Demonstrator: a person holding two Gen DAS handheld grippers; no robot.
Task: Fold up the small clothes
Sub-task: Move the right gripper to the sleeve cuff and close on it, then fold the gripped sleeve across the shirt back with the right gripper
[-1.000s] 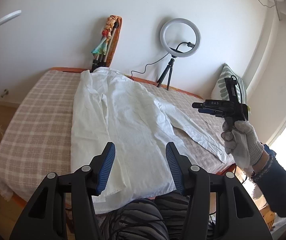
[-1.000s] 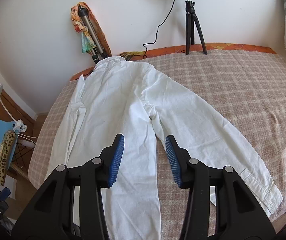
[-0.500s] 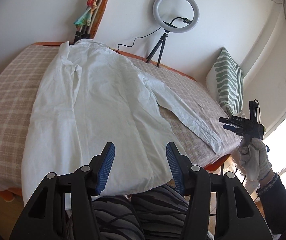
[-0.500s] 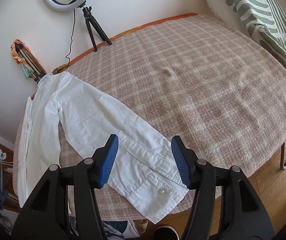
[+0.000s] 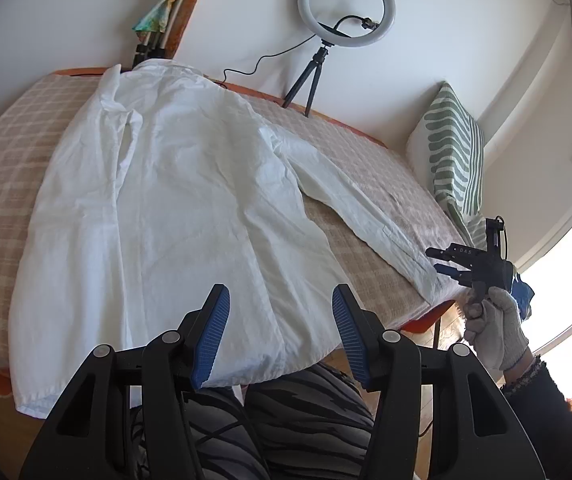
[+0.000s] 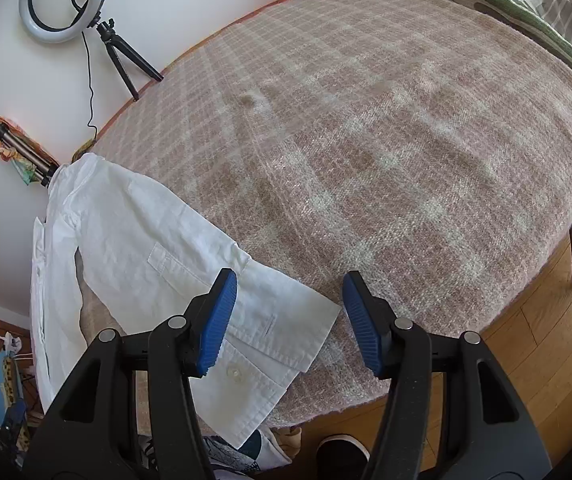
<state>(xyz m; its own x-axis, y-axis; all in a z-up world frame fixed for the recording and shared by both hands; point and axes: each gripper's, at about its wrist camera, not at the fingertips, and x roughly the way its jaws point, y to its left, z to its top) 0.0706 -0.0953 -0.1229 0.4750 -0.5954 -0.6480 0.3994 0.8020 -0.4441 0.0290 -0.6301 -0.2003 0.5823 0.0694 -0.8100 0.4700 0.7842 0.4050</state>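
A white shirt (image 5: 173,216) lay spread flat on the plaid blanket (image 6: 386,140), its collar at the upper left of the left wrist view and its hem hanging over the near edge at the bottom. One long sleeve ran out toward the right of that frame, ending in a buttoned cuff (image 6: 281,332) at the lower middle of the right wrist view. The right gripper (image 6: 288,320) hovered over that cuff; its jaws had just been opening and stood wide, with the cuff below them but, as far as the fisheye showed, not pinched. The left gripper (image 5: 279,332) hung above the hem, jaws also apart and empty. The step in hand looked like taking the sleeve to fold it across the body. To do it well, the right claw should probably bite the cuff squarely across its end, catching both layers, then carry it low and straight inward so the sleeve lies flat without dragging the shirt sideways.
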